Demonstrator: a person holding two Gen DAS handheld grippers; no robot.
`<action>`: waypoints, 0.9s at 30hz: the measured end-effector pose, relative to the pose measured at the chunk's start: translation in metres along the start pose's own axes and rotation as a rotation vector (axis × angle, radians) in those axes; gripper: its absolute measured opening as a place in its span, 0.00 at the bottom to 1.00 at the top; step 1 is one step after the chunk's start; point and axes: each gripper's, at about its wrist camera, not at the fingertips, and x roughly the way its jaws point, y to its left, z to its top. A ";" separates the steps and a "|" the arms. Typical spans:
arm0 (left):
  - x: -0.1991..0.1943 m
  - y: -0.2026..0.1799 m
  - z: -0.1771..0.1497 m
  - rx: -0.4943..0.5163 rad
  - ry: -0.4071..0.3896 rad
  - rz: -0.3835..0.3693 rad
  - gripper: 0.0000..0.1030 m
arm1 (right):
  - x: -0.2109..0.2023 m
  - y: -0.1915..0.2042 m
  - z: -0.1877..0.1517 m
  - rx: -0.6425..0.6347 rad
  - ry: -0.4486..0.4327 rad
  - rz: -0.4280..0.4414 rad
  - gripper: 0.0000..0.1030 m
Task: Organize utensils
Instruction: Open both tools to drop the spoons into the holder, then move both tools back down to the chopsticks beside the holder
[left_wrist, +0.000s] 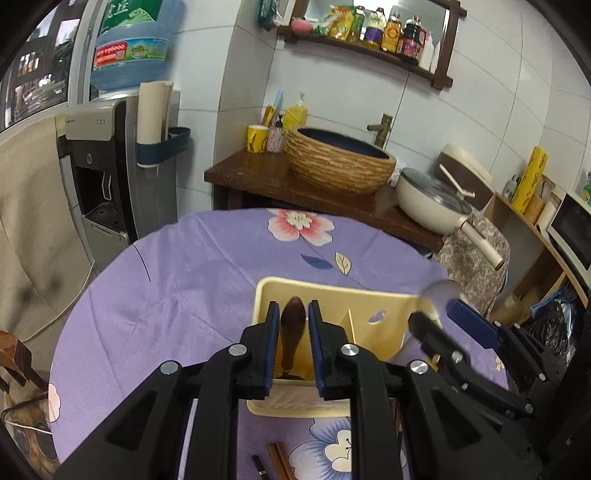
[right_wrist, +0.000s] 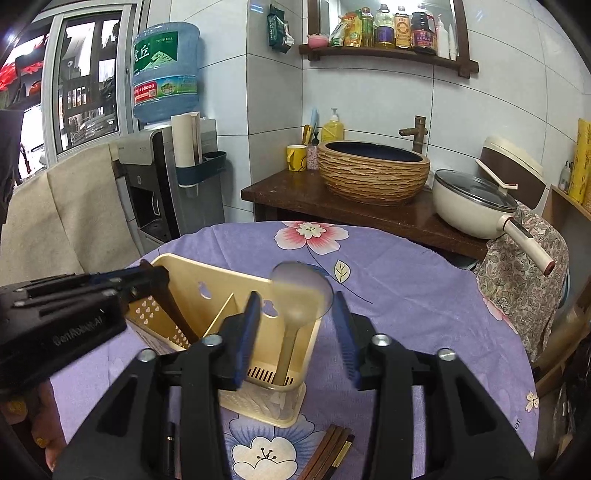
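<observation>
**Blue pads flank 2 spoons already in the caddy: watch the exit**

Blue pads of the left gripper (left_wrist: 293, 307) stand narrowly apart around the dark wooden spoon (left_wrist: 293, 332). As far as I can tell they sit just clear of it and grip nothing. The right gripper (right_wrist: 296, 297) is much wider, with the pale spoon (right_wrist: 291, 332) loose and blurred between its jaws.

Both spoons lean bowl-up inside the cream caddy (right_wrist: 192, 273), in separate compartments. Chopsticks (right_wrist: 328, 446) lie on the purple tablecloth (right_wrist: 388, 295) just in front of it.

My worry is the withdrawal. With so little clearance on the left, a pad could snag the wooden spoon and drag it out or tip the light caddy. The 2 grippers are also near each other and could collide.
</observation>
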 end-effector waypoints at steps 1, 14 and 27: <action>-0.004 0.001 0.001 -0.007 -0.012 -0.004 0.33 | -0.003 -0.002 0.000 0.010 -0.016 0.003 0.66; -0.070 0.016 -0.033 -0.026 -0.140 -0.029 0.84 | -0.066 -0.007 -0.021 -0.004 -0.115 -0.024 0.69; -0.065 0.037 -0.111 -0.015 0.007 0.065 0.94 | -0.080 -0.017 -0.099 -0.001 0.065 -0.046 0.72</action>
